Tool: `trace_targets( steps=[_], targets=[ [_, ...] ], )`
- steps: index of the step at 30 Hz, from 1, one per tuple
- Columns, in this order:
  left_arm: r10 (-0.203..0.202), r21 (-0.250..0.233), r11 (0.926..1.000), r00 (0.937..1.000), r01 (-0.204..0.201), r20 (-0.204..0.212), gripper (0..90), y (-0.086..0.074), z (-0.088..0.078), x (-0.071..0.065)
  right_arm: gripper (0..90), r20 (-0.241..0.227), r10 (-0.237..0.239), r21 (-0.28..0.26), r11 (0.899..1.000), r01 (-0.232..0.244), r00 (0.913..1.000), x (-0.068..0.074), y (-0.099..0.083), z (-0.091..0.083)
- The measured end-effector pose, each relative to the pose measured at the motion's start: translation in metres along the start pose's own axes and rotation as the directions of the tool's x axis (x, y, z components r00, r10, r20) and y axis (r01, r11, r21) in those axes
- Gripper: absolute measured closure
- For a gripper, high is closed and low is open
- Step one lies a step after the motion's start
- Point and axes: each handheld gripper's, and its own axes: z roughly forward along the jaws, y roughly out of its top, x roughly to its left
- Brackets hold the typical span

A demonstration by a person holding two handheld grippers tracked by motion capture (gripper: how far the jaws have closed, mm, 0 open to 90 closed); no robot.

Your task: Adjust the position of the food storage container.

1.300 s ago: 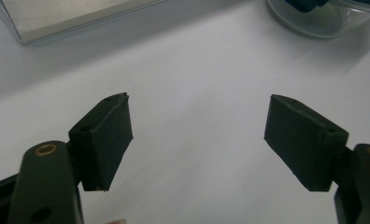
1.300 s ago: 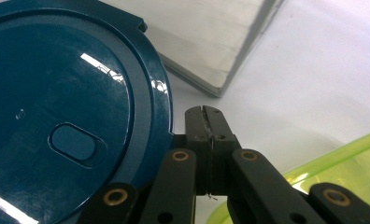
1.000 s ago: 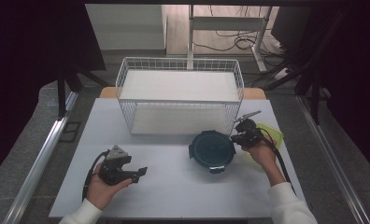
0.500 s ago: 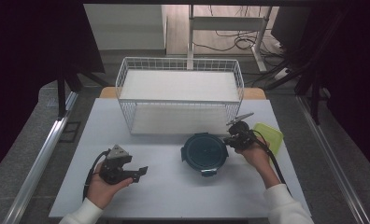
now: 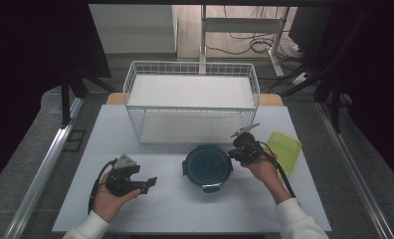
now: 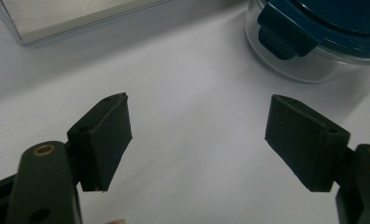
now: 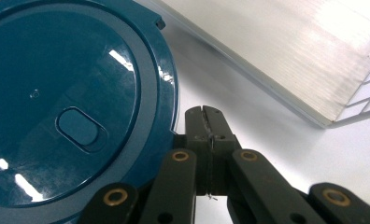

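Over the last second the round container [image 5: 208, 167] has slid leftward across the white table [image 5: 175, 209] toward its middle, the right gripper [image 5: 239, 148] travelling with it — jaws pressed together against its rim, apparently pushing rather than gripping. It now lies just in front of the wire basket [image 5: 192, 79], nearer the left gripper [image 5: 147, 183], whose jaws stand wide apart on nothing. The lid is glossy teal plastic with clip tabs over a clear bowl — smooth and rigid. A lime-green lid [image 5: 283, 150] lies beside the right hand.
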Motion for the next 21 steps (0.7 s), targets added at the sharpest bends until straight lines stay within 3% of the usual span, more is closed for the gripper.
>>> trace_targets(
  steps=[6,21],
  targets=[
    [0.0,0.0,1.0,1.0,0.0,-0.002,22.7,0.0,0.0,0.001,89.3,-0.002,-0.005,0.0,1.0,0.005,1.0,0.011,0.003,0.002],
    [-0.005,-0.006,1.0,1.0,0.005,-0.003,22.6,0.0,-0.001,0.002,89.3,-0.073,-0.033,0.004,0.999,0.033,0.9968,0.036,0.008,0.007]
  ],
)
